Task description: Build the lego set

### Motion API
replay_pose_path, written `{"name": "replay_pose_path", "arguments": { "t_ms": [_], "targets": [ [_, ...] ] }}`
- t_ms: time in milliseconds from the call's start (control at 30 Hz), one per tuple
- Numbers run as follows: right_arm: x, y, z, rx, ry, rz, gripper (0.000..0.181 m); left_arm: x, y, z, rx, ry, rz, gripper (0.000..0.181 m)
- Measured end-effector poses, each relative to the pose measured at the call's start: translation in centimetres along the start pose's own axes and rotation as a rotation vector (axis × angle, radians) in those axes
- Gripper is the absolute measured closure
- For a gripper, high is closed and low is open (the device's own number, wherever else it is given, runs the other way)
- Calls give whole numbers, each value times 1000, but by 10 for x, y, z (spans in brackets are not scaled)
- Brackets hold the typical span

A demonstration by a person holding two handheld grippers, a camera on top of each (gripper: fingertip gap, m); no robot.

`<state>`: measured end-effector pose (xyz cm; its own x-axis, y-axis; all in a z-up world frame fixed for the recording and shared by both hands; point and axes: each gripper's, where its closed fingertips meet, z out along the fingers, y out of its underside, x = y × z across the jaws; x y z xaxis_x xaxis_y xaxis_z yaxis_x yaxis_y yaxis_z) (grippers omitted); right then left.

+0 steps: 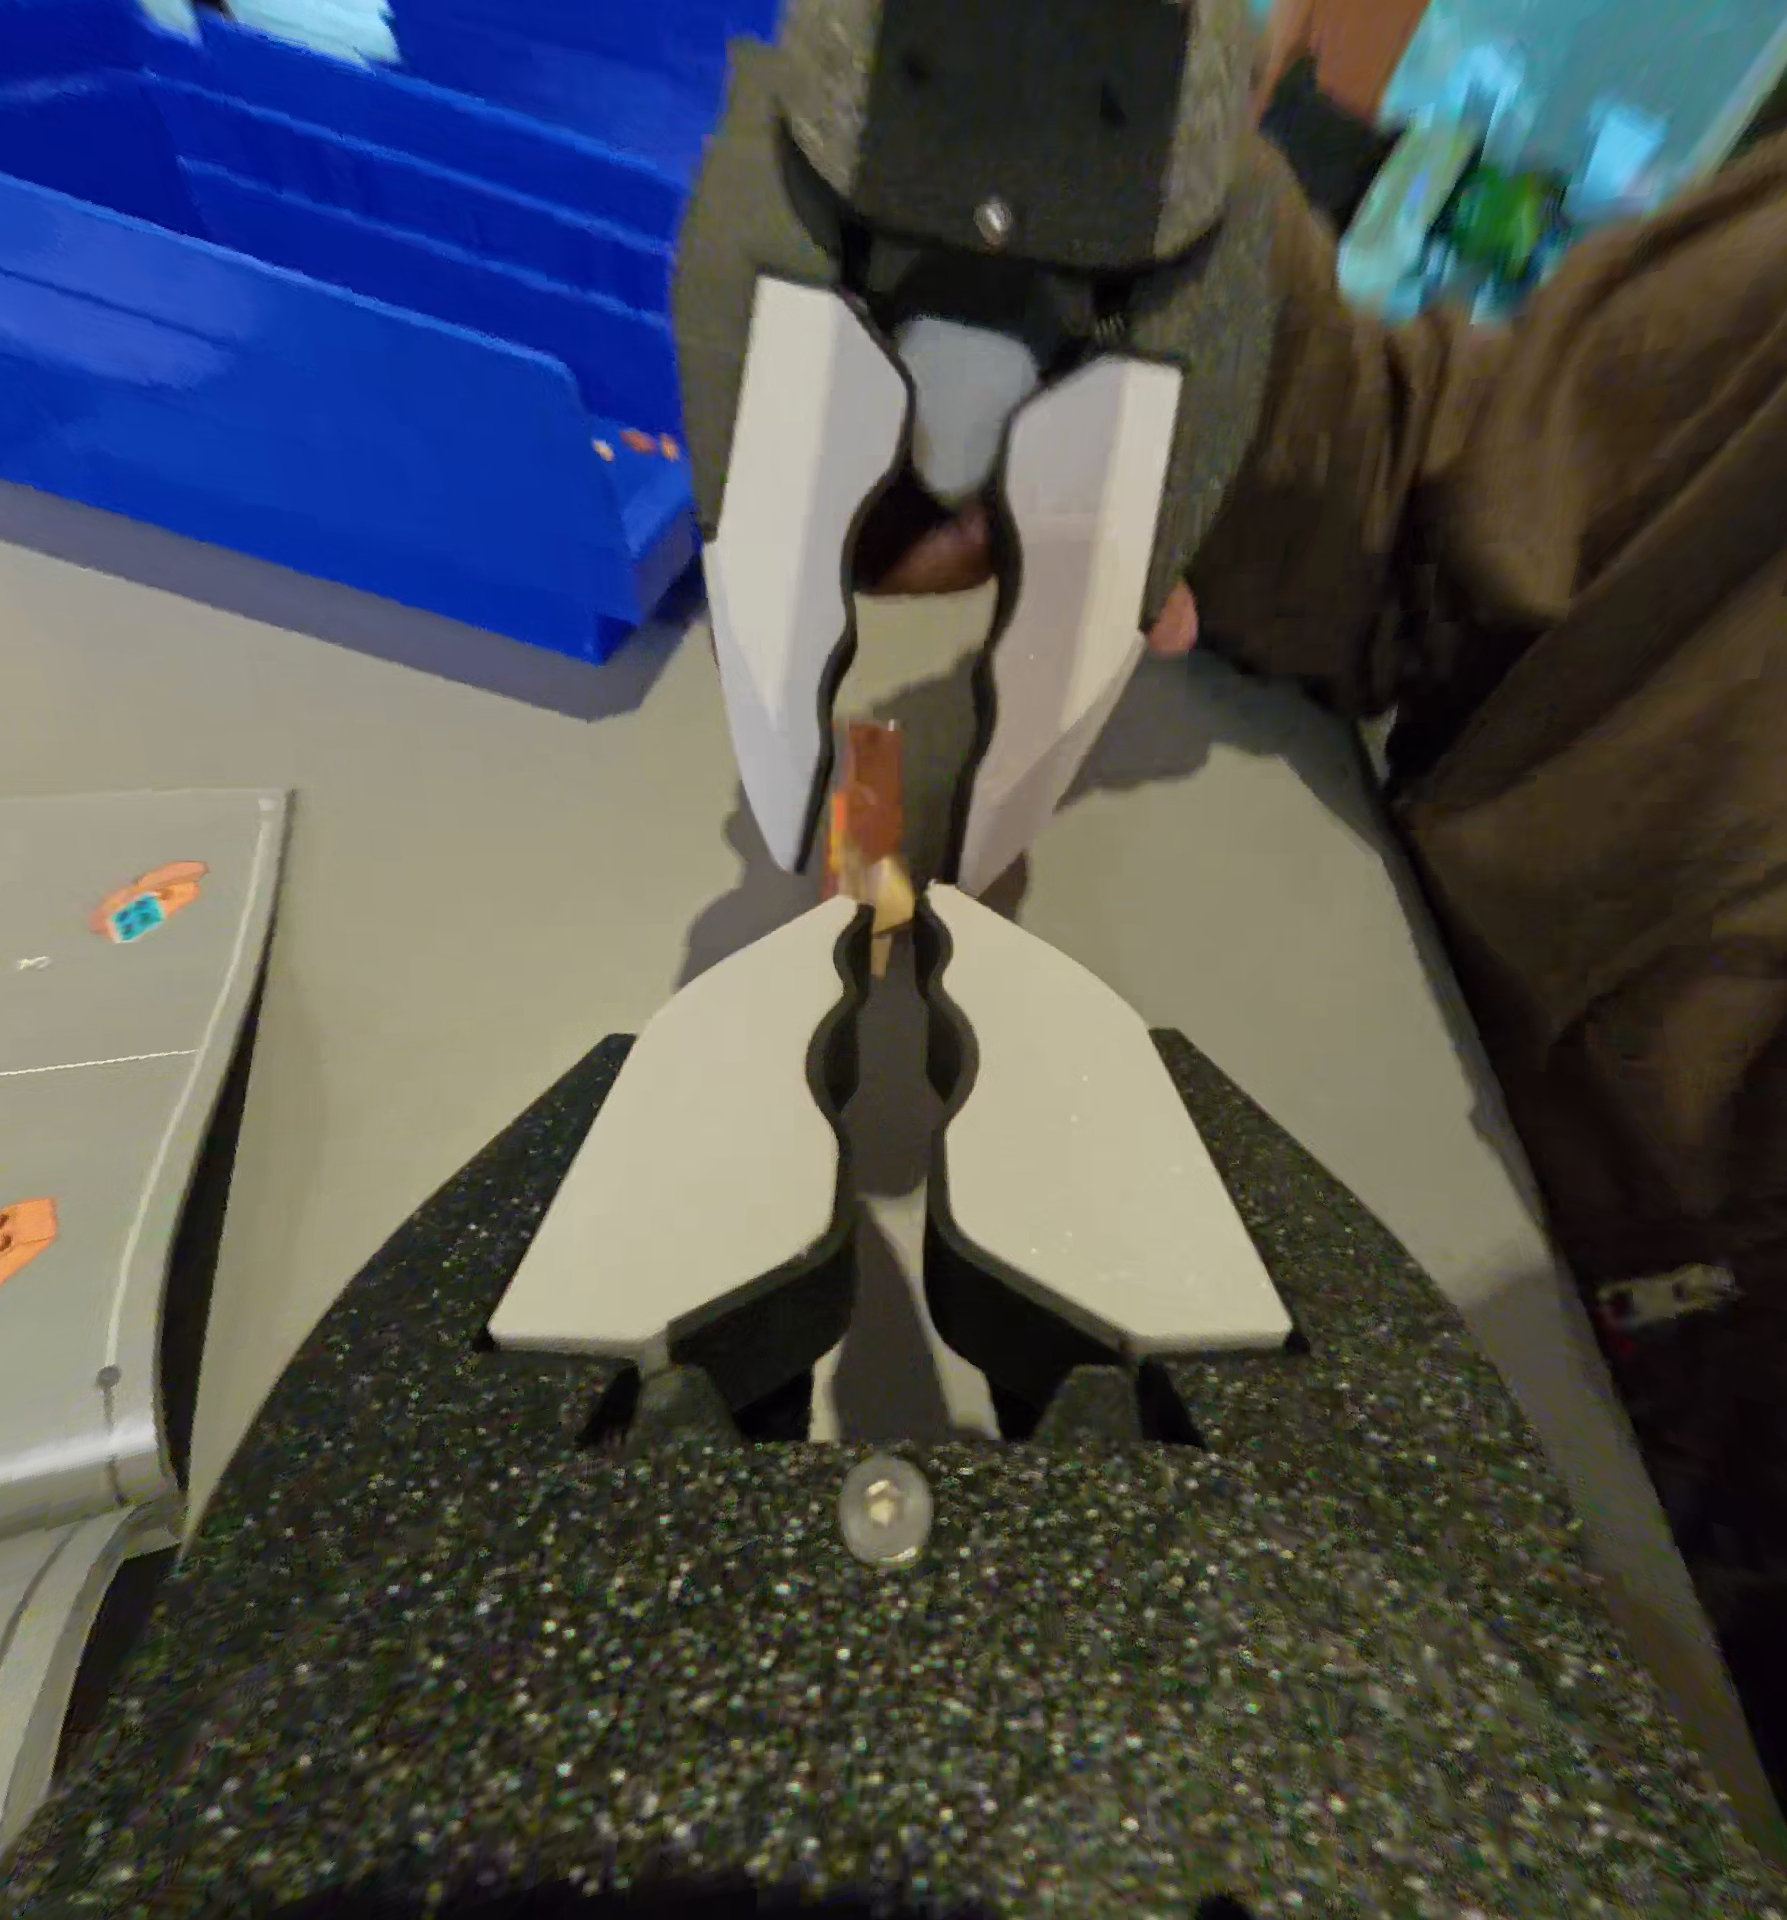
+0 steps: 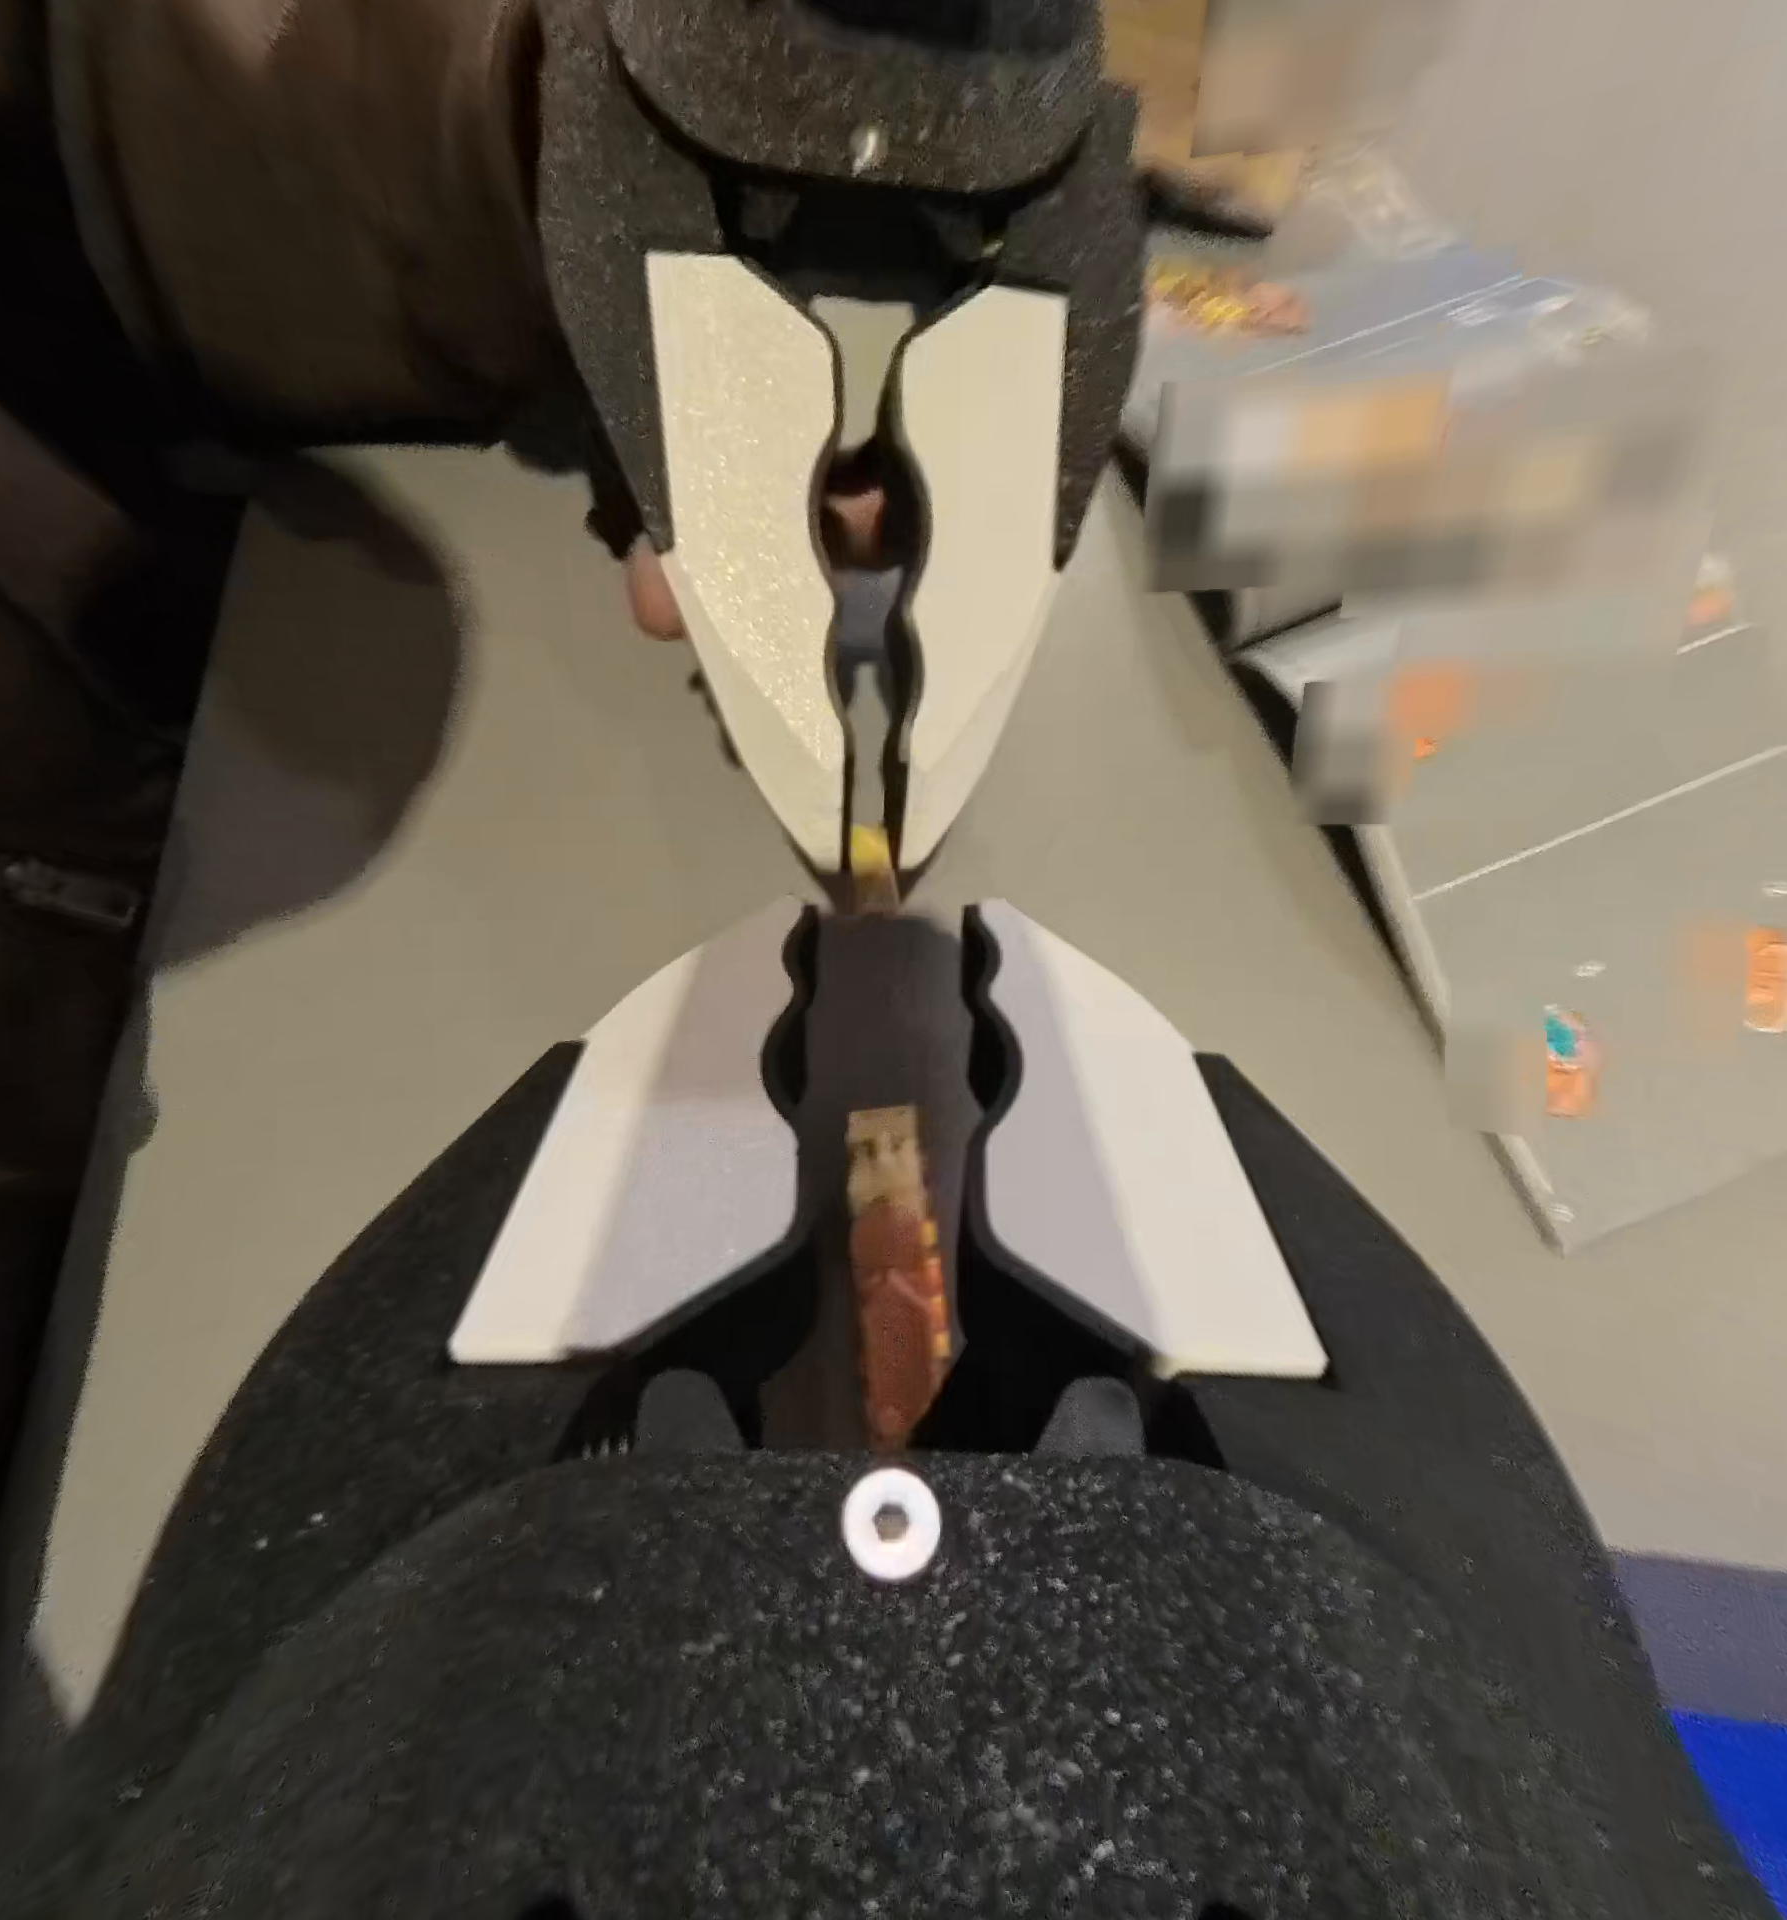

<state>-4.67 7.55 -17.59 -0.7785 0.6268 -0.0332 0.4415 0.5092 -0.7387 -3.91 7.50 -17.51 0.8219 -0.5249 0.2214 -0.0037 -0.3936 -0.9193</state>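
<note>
Brown lego piece [image 1: 871, 805] juts from the clenched left gripper [image 1: 894, 914] into the released right gripper [image 1: 873, 862].

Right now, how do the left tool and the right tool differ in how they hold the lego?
The left tool has jaws nearly together; the right tool has them apart. The left tool pinches a small yellow piece at its tips; the right tool only surrounds a brown lego piece, not clearly clamping it. Both have white fingers and point tip to tip.
</note>
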Motion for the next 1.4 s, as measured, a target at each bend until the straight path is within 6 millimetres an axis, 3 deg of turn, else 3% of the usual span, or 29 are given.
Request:
{"name": "replay_pose_path", "arguments": {
  "t_ms": [200,267,400,500,700,1400],
  "targets": [
    [32,-29,-25,303,341,-44,151,-27,-49,-32,496,70,-445,174],
    [41,-34,-35,371,503,-74,154,-36,-57,-41,652,116,-597,174],
    [41,-45,-40,395,699,-166,158,-43,-59,-46,838,205,-792,174],
    [37,-49,-34,356,756,-239,156,-36,-61,-40,869,239,-820,174],
    [35,-55,-34,396,780,-212,155,-30,-61,-32,867,229,-802,174],
    [36,-49,-24,362,793,-215,163,-25,-56,-21,868,251,-831,174]
  ]
}}
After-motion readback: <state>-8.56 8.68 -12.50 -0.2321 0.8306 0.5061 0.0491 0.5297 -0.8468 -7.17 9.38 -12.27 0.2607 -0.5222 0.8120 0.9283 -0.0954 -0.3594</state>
